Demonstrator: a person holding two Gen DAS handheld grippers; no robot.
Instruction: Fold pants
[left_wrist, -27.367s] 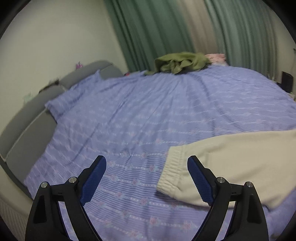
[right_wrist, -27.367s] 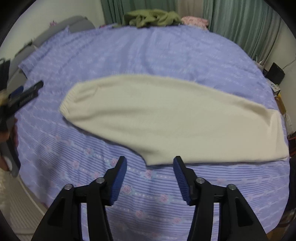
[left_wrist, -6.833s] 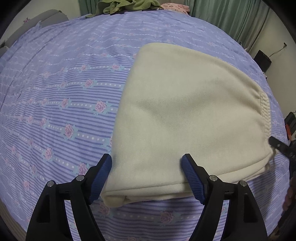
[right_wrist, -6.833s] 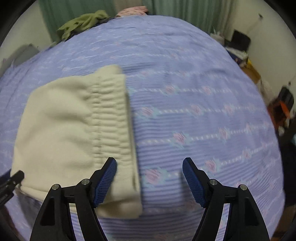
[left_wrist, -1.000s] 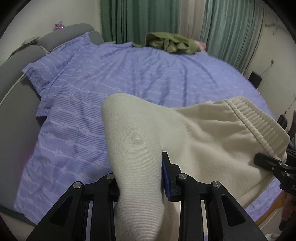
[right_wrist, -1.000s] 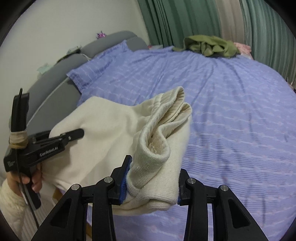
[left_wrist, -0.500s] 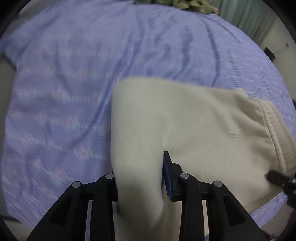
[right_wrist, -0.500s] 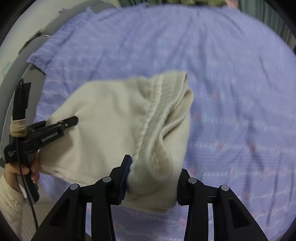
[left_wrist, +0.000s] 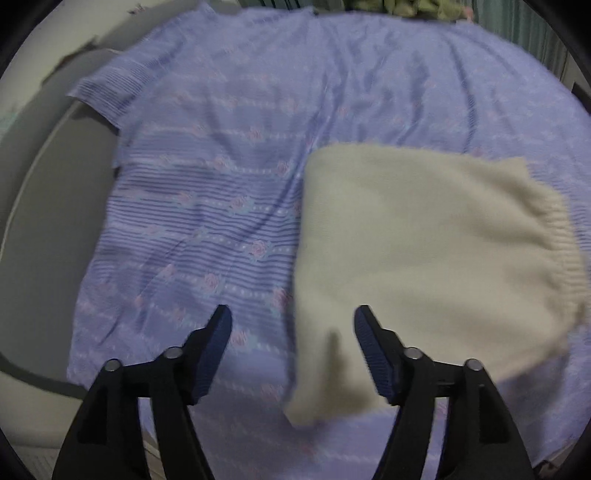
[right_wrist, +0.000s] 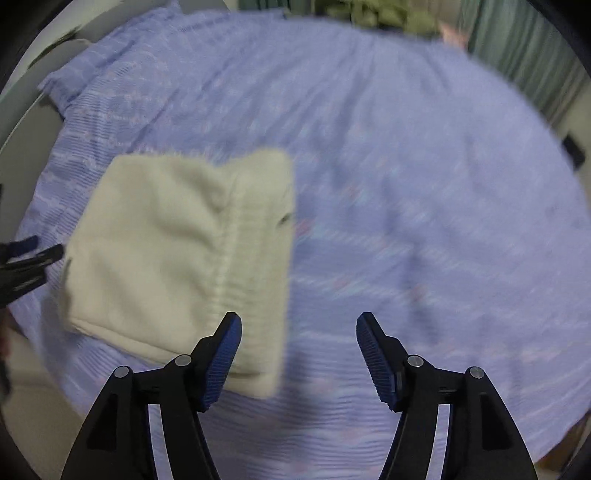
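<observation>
1. cream sweatpants, folded into a compact rectangle, lie flat on a bed covered by a lavender striped sheet with pink roses, close to the bed's near edge.
2. the left gripper hovers above the bundle's near left corner with its blue-padded fingers spread wide, holding nothing; a flap of cream fabric reaches down between them but touches neither pad.
3. the ribbed elastic waistband runs down the right side of the fold in the left wrist view, curving toward the bed edge.
4. the right gripper is likewise spread and empty, poised over the sheet just right of the pants; its left finger overlaps the bundle's near right corner in the picture.
5. in the right wrist view the waistband forms a vertical ridge through the folded stack, and the tip of the left gripper shows at the left border beside the fabric.
6. an olive-green heap of clothes sits at the far end of the bed, before green curtains; a grey headboard curves along the left. both views are motion-blurred.
</observation>
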